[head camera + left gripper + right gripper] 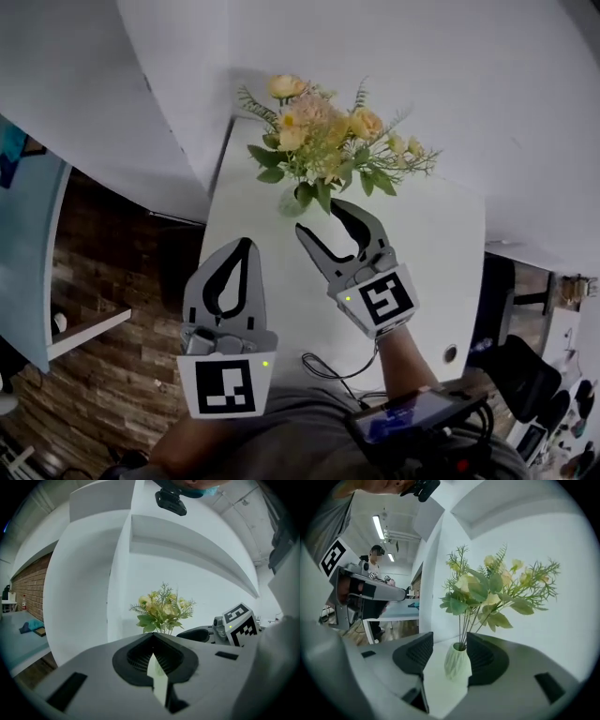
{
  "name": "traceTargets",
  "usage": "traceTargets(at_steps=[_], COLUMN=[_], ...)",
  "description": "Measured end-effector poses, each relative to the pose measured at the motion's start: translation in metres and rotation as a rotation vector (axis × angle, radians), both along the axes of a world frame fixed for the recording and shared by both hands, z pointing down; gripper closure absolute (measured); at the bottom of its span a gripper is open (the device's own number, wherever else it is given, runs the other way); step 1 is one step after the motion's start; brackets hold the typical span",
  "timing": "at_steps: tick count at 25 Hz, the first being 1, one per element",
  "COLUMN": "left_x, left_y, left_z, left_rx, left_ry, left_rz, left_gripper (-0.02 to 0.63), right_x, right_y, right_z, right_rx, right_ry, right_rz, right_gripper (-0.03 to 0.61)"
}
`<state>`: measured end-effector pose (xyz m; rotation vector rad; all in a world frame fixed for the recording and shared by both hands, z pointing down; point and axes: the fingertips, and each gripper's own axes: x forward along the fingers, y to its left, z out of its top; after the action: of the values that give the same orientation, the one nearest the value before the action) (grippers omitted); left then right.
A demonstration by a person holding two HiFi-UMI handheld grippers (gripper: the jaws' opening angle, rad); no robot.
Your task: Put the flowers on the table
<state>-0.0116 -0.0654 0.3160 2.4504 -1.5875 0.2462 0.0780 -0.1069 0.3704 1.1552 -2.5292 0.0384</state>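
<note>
A bouquet of yellow flowers point(323, 141) with green leaves stands upright in a small pale green ribbed vase point(292, 202) at the far end of the white table point(431, 244). My right gripper point(319, 217) is open just in front of the vase. In the right gripper view the vase point(457, 665) sits on the table in the gap at the jaw tips of the right gripper point(449, 641), below the flowers point(492, 590). My left gripper point(246, 246) is shut and empty, nearer me at the table's left edge. The left gripper view shows the flowers point(163, 609) beyond its closed tips.
White walls and a slanted shelf close in behind the table. Brick-pattern floor point(112, 281) lies past the left edge. A black cable point(323, 366) and a round grommet point(450, 354) are at the near edge. A person point(375, 559) stands by a desk far off.
</note>
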Motion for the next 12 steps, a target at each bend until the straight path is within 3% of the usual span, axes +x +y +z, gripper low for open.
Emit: traceTargets(at_steps=[12], left_x=[0.009], left_y=[0.009], left_z=[-0.007], left_rx=[0.018], left_ry=[-0.015], left_rz=[0.012], left_gripper=[0.606], right_x=[0.007], right_y=[0.017], right_z=[-0.009], right_rx=[0.003], right_ry=[-0.049], right_rz=[0.023], right_gripper=[0.350])
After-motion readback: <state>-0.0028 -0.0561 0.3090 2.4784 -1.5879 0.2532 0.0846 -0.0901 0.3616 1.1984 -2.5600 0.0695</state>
